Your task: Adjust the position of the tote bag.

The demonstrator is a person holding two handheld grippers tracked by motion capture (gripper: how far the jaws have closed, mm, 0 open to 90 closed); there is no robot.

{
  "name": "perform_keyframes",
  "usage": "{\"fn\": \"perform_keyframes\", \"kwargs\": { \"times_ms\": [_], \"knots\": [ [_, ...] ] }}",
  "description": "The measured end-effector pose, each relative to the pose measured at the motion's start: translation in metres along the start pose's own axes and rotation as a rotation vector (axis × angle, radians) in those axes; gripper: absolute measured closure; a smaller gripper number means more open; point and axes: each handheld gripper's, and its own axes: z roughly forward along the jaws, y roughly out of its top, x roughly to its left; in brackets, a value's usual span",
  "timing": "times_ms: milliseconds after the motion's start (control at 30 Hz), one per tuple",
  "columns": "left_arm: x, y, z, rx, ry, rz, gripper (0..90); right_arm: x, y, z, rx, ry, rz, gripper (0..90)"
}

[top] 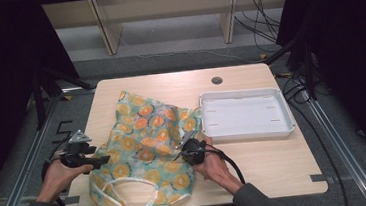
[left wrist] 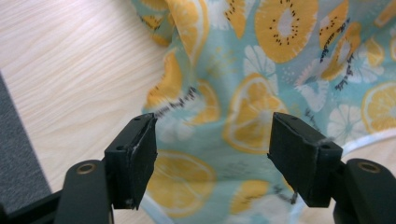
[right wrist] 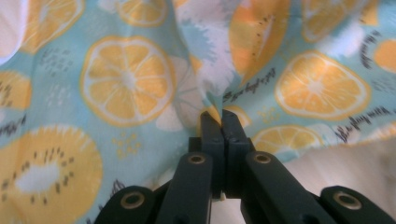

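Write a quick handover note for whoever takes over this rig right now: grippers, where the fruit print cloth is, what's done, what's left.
Left gripper: jaws open, at the left edge of the fruit-print cloth, fabric between them but not pinched.
Right gripper: jaws shut on a fold at the cloth's right side.
Cloth: lying crumpled on the table, white-trimmed opening at the near edge.
White tray: to the right, empty.
Done: right grip taken.
Left: probably close the left jaws on the edge, then handle the cloth with both.
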Motion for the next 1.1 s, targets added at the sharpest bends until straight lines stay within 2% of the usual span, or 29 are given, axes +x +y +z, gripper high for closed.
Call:
{"fn": "perform_keyframes", "kwargs": {
  "times_ms": [33,67,100,133,167,267,300,333,367,400,433,467,500,600,633,667,700,767,833,867,900,933,967,1000,1033,1067,1100],
  "knots": [
    [-0.007,0.001,-0.002,0.000,-0.017,0.011,31.6,-0.008,-0.004,-0.004,0.011,-0.016,-0.002,90.0],
    [-0.007,0.001,-0.002,0.000,-0.017,0.011,31.6,-0.008,-0.004,-0.004,0.011,-0.016,-0.002,90.0],
    [-0.011,0.003,-0.003,0.002,-0.021,0.030,31.6,-0.012,-0.006,-0.005,0.008,-0.021,-0.015,90.0],
    [-0.016,0.003,-0.003,-0.001,-0.019,0.034,31.4,-0.016,-0.008,-0.008,0.010,-0.031,-0.005,90.0],
    [-0.023,0.004,-0.003,0.001,-0.030,0.052,31.4,-0.023,-0.012,-0.010,0.002,-0.029,0.010,90.0],
    [-0.029,0.003,-0.001,0.002,-0.042,0.054,31.3,-0.028,-0.014,-0.013,-0.001,-0.013,0.023,88.2],
    [-0.034,0.000,-0.001,0.001,-0.046,0.060,31.3,-0.028,-0.015,-0.018,-0.039,-0.008,0.044,80.3],
    [-0.034,0.000,-0.001,0.001,-0.046,0.060,31.3,-0.028,-0.015,-0.018,-0.039,-0.008,0.044,80.3],
    [-0.036,-0.001,-0.002,-0.001,-0.043,0.062,31.2,-0.022,-0.014,-0.026,-0.062,0.032,0.079,70.6],
    [-0.038,-0.002,-0.004,-0.004,-0.044,0.064,31.2,-0.022,-0.014,-0.026,-0.062,0.032,0.079,70.6],
    [-0.040,-0.003,-0.005,-0.005,-0.036,0.071,30.8,-0.014,-0.012,-0.036,-0.089,0.030,0.074,63.8],
    [-0.041,-0.004,-0.006,-0.004,-0.038,0.072,30.8,-0.014,-0.012,-0.036,-0.089,0.030,0.074,63.8],
    [-0.042,-0.005,-0.007,-0.008,-0.021,0.087,30.7,-0.009,-0.012,-0.046,-0.111,0.062,0.044,60.5],
    [-0.043,-0.006,-0.007,-0.010,-0.018,0.072,30.9,-0.002,-0.017,-0.052,-0.127,0.076,0.068,57.6],
    [-0.044,-0.007,-0.008,-0.020,-0.011,0.083,30.9,0.004,-0.023,-0.056,-0.129,0.097,0.049,55.1],
    [-0.044,-0.007,-0.008,-0.020,-0.011,0.083,30.9,0.004,-0.023,-0.056,-0.129,0.097,0.049,55.1],
    [-0.045,-0.008,-0.008,-0.020,-0.013,0.084,30.9,0.014,-0.030,-0.061,-0.118,0.128,0.031,51.5],
    [-0.047,-0.009,-0.009,-0.020,-0.011,0.083,30.9,0.017,-0.031,-0.062,-0.126,0.134,0.029,50.8],
    [-0.048,-0.010,-0.010,-0.016,-0.008,0.095,30.9,0.034,-0.041,-0.067,-0.119,0.165,0.001,48.3],
    [-0.048,-0.010,-0.010,-0.016,-0.008,0.095,30.9,0.034,-0.041,-0.067,-0.119,0.165,0.001,48.3],
    [-0.050,-0.011,-0.009,-0.018,-0.007,0.087,30.9,0.045,-0.046,-0.068,-0.136,0.188,-0.001,46.4],
    [-0.050,-0.011,-0.009,-0.018,-0.007,0.087,31.0,0.045,-0.046,-0.068,-0.136,0.188,-0.001,46.4],
    [-0.051,-0.013,-0.008,-0.025,-0.014,0.086,31.0,0.055,-0.048,-0.069,-0.148,0.202,-0.024,44.7],
    [-0.051,-0.013,-0.008,-0.025,-0.014,0.086,31.0,0.055,-0.048,-0.069,-0.148,0.202,-0.024,44.7],
    [-0.051,-0.013,-0.009,-0.023,-0.010,0.094,31.0,0.065,-0.049,-0.069,-0.153,0.222,-0.027,44.5],
    [-0.052,-0.013,-0.010,-0.023,-0.011,0.099,31.0,0.065,-0.049,-0.069,-0.153,0.222,-0.027,44.5],
    [-0.052,-0.013,-0.010,-0.025,-0.012,0.097,31.2,0.072,-0.048,-0.068,-0.153,0.240,-0.045,43.9]
  ]
}}
